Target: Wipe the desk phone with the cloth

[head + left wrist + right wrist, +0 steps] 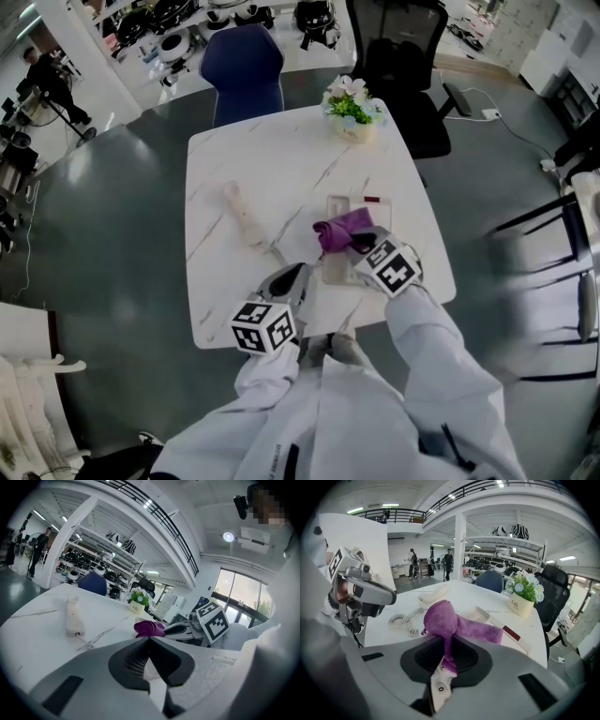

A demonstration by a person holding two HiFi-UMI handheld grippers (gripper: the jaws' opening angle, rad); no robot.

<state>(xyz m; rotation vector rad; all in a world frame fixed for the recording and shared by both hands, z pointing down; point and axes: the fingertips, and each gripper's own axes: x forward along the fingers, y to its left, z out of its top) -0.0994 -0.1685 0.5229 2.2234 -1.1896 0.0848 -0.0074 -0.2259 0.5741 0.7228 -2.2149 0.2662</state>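
The white desk phone base (334, 270) lies on the marble table (234, 159), its handset (242, 216) off to the left on its coiled cord (401, 620). My right gripper (354, 242) is shut on a purple cloth (339, 228), which drapes over the phone base (480, 613); keypad buttons show under the jaws. My left gripper (295, 275) sits just left of the base with its jaws closed together. A white surface shows beneath them, and I cannot tell whether anything is pinched. The cloth (148, 628) and the handset (73, 616) lie ahead of it.
A small flower pot (352, 111) stands at the table's far edge. Beyond it are a blue chair (244, 70) and a black office chair (403, 66). The table's near edge is just under my arms.
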